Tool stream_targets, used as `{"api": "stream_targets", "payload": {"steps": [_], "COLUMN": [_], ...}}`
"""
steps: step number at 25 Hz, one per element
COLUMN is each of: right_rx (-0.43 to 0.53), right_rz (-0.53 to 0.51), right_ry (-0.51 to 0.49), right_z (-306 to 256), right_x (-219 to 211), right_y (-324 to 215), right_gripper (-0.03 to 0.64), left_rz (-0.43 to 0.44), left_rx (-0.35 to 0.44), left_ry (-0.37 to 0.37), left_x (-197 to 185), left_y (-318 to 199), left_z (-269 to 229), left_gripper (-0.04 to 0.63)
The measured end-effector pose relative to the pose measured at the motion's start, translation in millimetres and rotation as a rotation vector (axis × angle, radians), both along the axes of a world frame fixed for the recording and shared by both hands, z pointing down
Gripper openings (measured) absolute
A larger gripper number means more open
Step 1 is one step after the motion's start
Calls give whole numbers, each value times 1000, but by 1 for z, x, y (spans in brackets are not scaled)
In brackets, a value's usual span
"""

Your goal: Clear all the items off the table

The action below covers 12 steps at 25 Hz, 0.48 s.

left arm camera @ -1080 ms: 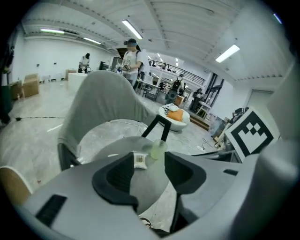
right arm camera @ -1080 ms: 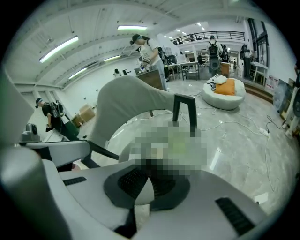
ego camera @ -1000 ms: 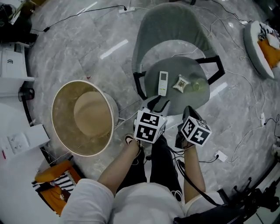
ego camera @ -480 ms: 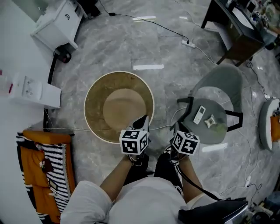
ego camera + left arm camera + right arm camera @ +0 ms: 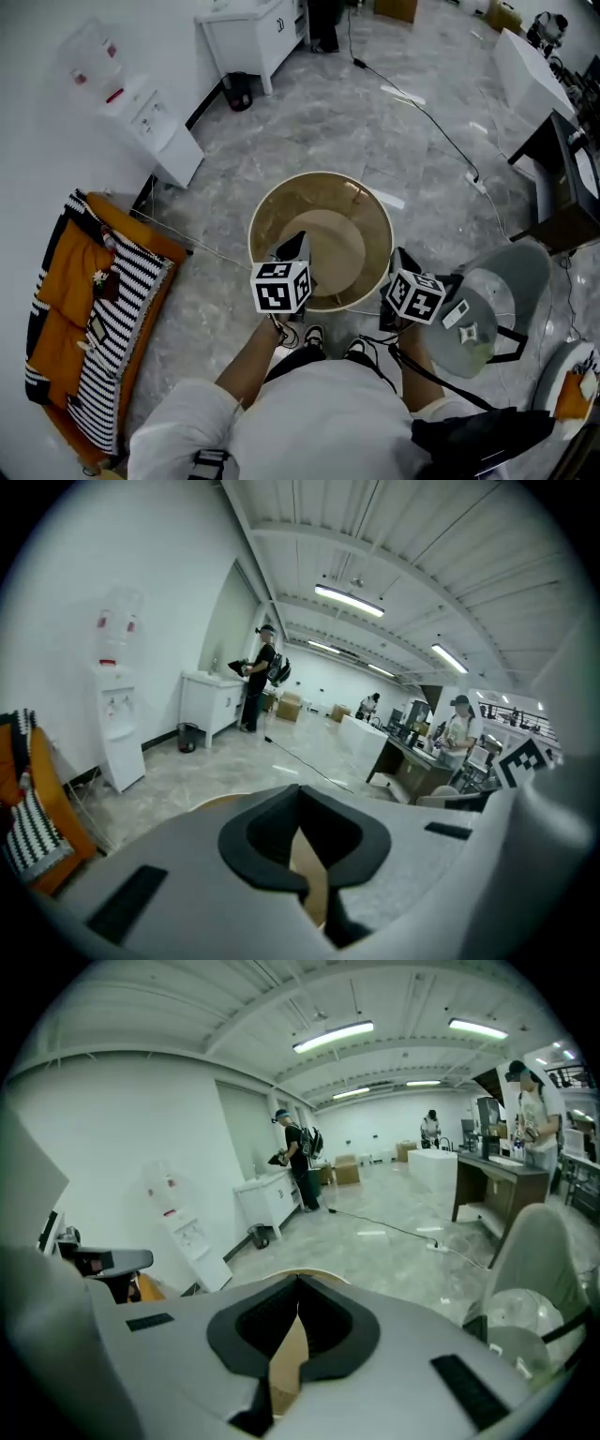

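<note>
Over the basket's (image 5: 263, 202) near rim: left gripper (image 5: 296, 248) and right gripper (image 5: 401, 258) both closed, empty. Remote (image 5: 456, 314) at table (image 5: 446, 344) centre: likely light, rigid, slick; pinch across long edges.

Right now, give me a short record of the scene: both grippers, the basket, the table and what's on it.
left gripper: shut, nothing held, above basket
right gripper: shut, nothing held, by basket's right rim
basket: round, tan, on floor, nothing seen inside
table: small, round, grey, right of basket
on table: remote, small packet
</note>
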State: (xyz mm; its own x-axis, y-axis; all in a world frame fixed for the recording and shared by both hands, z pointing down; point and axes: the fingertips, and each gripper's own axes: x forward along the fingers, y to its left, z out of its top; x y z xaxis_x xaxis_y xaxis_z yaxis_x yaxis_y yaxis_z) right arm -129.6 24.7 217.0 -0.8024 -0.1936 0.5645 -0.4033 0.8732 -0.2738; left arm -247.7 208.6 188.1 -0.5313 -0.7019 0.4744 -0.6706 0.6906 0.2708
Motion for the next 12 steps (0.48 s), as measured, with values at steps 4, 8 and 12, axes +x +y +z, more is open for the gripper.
{"api": "stream_targets", "payload": {"steps": [4, 8, 12], "right_rx": [58, 74, 77], "right_rz": [-59, -86, -97], "right_ry": [-44, -50, -59], "right_z": [-32, -38, -41], "right_x": [-20, -23, -20], "right_y": [1, -4, -14], "right_gripper": [23, 23, 23], "left_rz": [-92, -140, -151], "left_rx": [13, 25, 18], "left_ry": [-47, -61, -72], "left_x": [-16, -18, -15], "left_y": [23, 32, 27], "left_z": [-23, -33, -37], "left_gripper": [8, 8, 8]}}
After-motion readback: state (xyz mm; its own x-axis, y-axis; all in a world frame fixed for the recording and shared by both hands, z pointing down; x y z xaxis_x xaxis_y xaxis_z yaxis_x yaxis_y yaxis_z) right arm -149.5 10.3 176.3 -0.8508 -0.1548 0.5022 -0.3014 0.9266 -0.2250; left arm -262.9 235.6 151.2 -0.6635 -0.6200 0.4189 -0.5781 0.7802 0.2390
